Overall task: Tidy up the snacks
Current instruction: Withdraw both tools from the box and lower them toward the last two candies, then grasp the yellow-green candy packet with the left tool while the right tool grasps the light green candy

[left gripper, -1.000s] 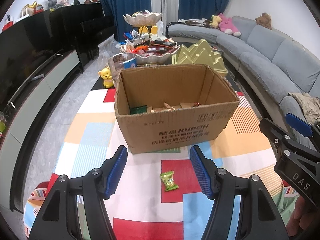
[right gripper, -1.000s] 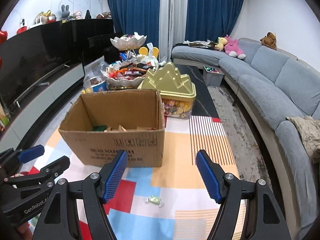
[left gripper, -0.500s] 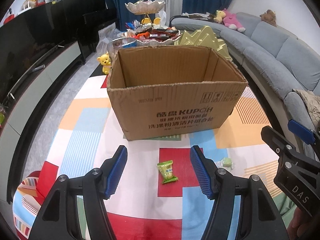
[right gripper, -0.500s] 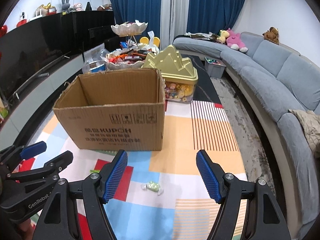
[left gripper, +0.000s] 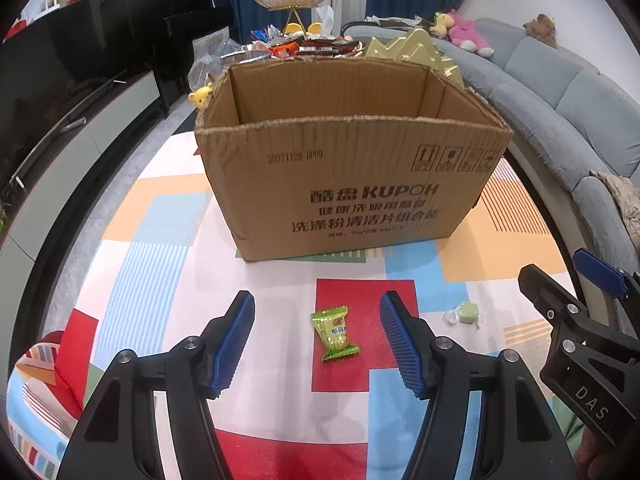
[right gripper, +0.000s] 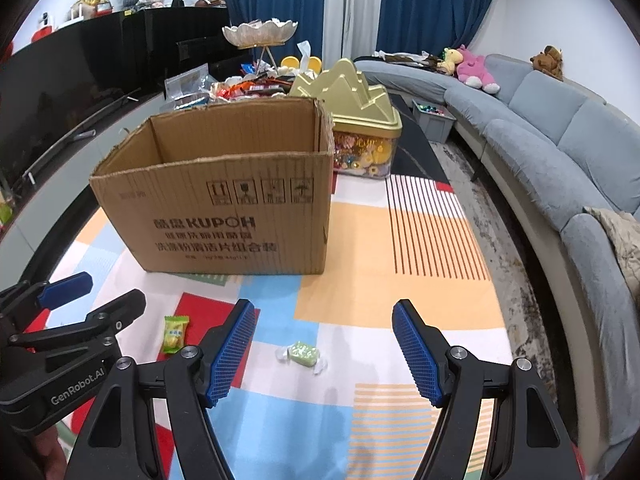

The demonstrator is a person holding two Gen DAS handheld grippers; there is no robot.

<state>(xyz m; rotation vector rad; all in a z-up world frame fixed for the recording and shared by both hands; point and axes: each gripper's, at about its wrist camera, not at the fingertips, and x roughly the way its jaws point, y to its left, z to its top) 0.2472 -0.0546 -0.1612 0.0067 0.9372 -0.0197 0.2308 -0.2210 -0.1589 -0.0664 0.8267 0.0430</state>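
A large open cardboard box [left gripper: 352,184] stands on a colourful patchwork surface [left gripper: 160,264] and serves as the landmark here. Compared with a second ago, the box looms taller in both wrist views and its inside floor is no longer visible over the near wall, because both hand-held grippers have sunk toward the surface in front of it. Behind the box sit a gold mountain-shaped tin [right gripper: 352,108] and a bowl heaped with wrapped snacks [right gripper: 248,88].

The left hand-held gripper [left gripper: 318,340] hangs in front of the box with its blue pads apart and nothing between them but air; a green snack packet [left gripper: 334,333] lies flat on a red patch in front of the box, framed between those pads. The right hand-held gripper [right gripper: 324,350] is likewise open and empty; a pale green wrapped candy [right gripper: 303,354] lies in front of the box, to the right of the packet, a little left of centre between its pads.

The descent likely means each gripper is lining up on one loose snack, to pick it up and put it in the box. Neither snack is touched yet.
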